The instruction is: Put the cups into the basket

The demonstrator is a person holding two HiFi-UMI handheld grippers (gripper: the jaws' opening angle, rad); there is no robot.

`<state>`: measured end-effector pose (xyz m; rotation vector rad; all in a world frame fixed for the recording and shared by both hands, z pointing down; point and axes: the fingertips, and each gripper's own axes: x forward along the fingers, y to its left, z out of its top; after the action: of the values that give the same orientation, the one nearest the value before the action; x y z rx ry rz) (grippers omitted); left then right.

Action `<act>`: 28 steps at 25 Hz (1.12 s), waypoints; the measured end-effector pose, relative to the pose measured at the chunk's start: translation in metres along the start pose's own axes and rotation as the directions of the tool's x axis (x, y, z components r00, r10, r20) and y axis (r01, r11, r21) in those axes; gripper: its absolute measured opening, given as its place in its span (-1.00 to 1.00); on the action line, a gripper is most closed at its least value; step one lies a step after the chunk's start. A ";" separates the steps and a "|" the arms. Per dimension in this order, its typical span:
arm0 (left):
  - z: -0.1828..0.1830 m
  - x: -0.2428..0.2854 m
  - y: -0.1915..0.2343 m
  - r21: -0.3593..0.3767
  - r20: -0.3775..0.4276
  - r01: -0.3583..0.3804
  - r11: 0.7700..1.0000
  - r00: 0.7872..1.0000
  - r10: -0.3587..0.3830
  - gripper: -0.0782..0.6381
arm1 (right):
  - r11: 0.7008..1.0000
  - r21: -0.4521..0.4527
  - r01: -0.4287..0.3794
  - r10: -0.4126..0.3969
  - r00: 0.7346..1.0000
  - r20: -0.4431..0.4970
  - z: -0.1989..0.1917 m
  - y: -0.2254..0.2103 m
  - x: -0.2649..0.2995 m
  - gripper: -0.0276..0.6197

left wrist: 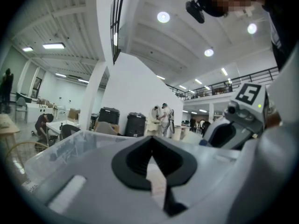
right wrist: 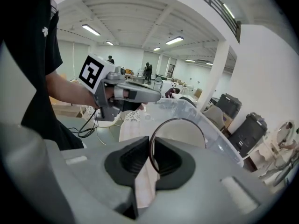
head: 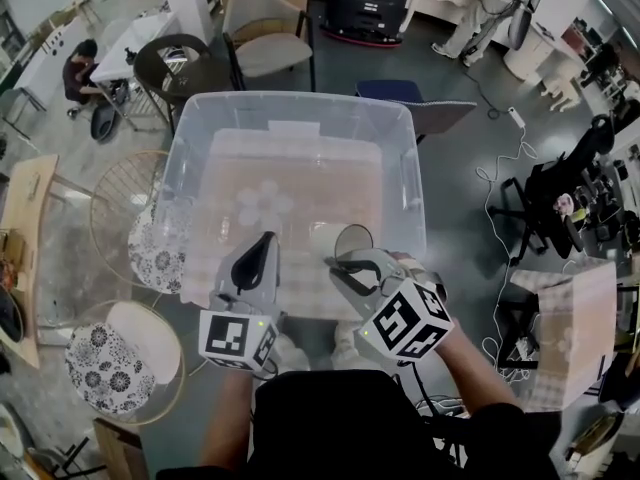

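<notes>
Nearest, two grippers reach over the near wall of a large clear basket (head: 300, 105): the left gripper (head: 262, 244) has its jaws together and empty, while the right gripper (head: 342, 262) has its jaws clamped on the rim of a pale cup (head: 347, 239), held over the basket's near end.

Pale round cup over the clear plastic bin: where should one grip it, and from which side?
Grip the pale round cup by its thin rim wall, one jaw inside the mouth and one outside, coming from the open side. The right gripper holds it so; the body looks too wide.
</notes>
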<state>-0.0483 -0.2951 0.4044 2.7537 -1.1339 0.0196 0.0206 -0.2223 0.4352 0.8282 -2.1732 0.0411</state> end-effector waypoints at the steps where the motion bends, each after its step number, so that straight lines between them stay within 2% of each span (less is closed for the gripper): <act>1: 0.000 0.001 0.000 0.000 -0.001 -0.001 1.000 1.000 0.001 -0.76 | 1.000 -0.003 0.004 -0.004 1.000 0.004 0.003 -0.007 0.003 -0.80; 10: -0.004 0.005 0.010 0.007 -0.016 -0.041 0.999 0.999 0.041 -0.76 | 0.999 0.049 0.013 -0.012 1.000 -0.013 -0.002 -0.081 0.059 -0.80; 16: -0.010 0.000 0.023 0.016 -0.041 -0.076 0.997 0.996 0.077 -0.76 | 0.993 0.104 -0.049 0.060 0.993 -0.104 -0.035 -0.113 0.118 -0.80; 20: -0.014 -0.004 0.031 0.022 -0.065 -0.094 0.995 0.993 0.096 -0.76 | 0.990 0.112 -0.086 0.107 0.974 -0.200 -0.066 -0.123 0.160 -0.80; 23: -0.017 -0.011 0.038 0.030 -0.081 -0.114 0.993 0.990 0.116 -0.76 | 0.991 0.092 -0.093 0.114 0.960 -0.256 -0.084 -0.126 0.189 -0.80; 28: -0.020 -0.016 0.040 0.040 -0.098 -0.131 0.991 0.986 0.134 -0.76 | 0.985 0.100 -0.137 0.164 0.921 -0.353 -0.124 -0.120 0.229 -0.80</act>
<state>-0.0868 -0.3093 0.4290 2.6663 -1.2981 0.1934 0.0642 -0.4067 0.6504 0.6342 -1.8890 0.3288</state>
